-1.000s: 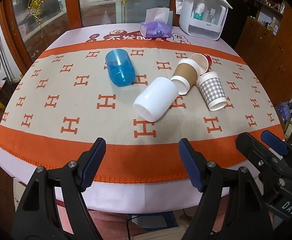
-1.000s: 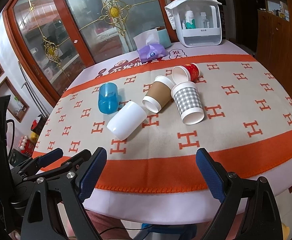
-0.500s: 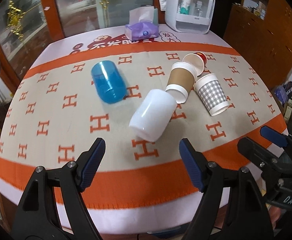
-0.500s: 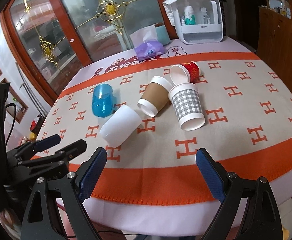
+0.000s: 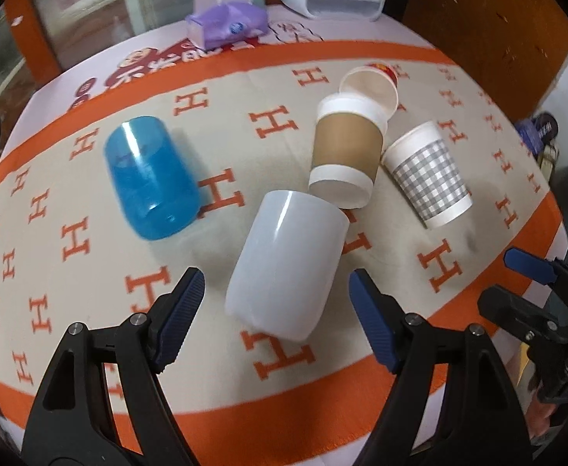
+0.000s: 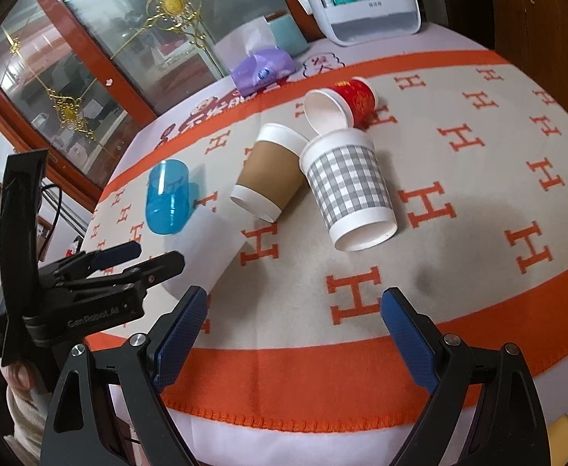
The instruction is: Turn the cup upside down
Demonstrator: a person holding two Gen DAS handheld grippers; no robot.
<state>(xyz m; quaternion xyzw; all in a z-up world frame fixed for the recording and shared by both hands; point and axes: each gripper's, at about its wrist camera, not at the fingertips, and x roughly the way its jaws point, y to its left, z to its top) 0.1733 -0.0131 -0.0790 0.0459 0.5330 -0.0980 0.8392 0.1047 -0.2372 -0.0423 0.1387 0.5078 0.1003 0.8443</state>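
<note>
Left gripper [image 5: 276, 310], wide open and empty, faces the white cup [image 5: 287, 264]: light, smooth, probably slippery; grasp mid-body

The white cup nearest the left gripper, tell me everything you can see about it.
The white cup is plain, smooth and slightly glossy, plastic by the look. It lies on its side on the H-patterned cloth, closed base toward the camera. The open left gripper flanks its base without touching. Its far end meets the brown paper cup.
</note>
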